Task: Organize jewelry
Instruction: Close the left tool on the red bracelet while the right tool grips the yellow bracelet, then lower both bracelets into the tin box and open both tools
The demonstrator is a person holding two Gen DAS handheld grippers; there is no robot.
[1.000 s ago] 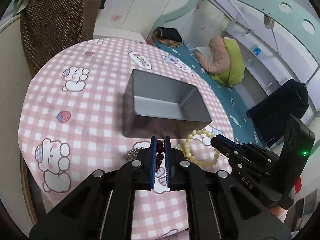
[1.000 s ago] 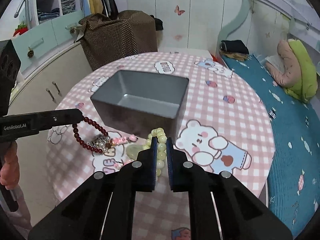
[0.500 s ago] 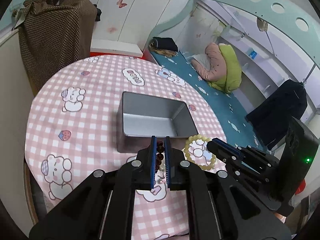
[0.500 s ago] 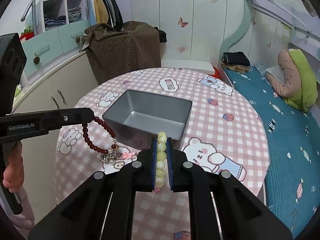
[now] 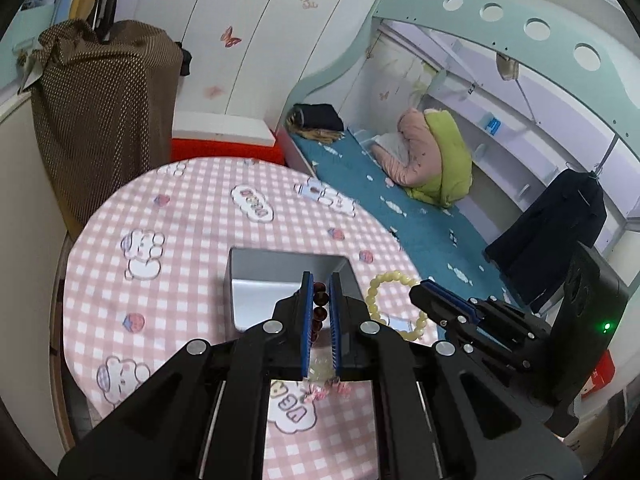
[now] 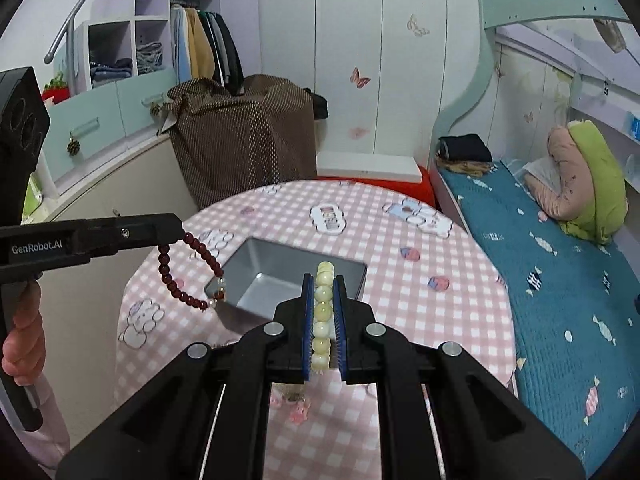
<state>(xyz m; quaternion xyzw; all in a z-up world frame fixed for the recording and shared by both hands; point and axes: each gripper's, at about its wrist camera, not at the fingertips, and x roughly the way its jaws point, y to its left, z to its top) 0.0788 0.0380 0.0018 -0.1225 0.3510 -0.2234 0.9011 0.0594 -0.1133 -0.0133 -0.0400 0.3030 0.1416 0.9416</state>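
Note:
A grey metal tray (image 5: 256,292) (image 6: 288,264) stands on the round table with the pink checked cloth (image 5: 180,240) (image 6: 420,304). My left gripper (image 5: 320,280) (image 6: 180,232) is shut on a dark red bead bracelet (image 5: 319,308) (image 6: 180,276), held high above the table near the tray's left side. My right gripper (image 6: 324,278) (image 5: 416,290) is shut on a pale yellow bead bracelet (image 6: 323,320) (image 5: 394,304), held above the table in front of the tray. Small pink charms (image 6: 298,410) (image 5: 328,390) lie on the cloth below.
A bed with a teal sheet (image 6: 560,280) lies right of the table. A brown dotted covered box (image 6: 244,136) stands behind it, beside a cabinet with drawers (image 6: 100,128). A red and white box (image 5: 224,140) sits at the far edge.
Both grippers have risen well above the table, each lifting its bracelet off the cloth. The tray and table look smaller and farther away.

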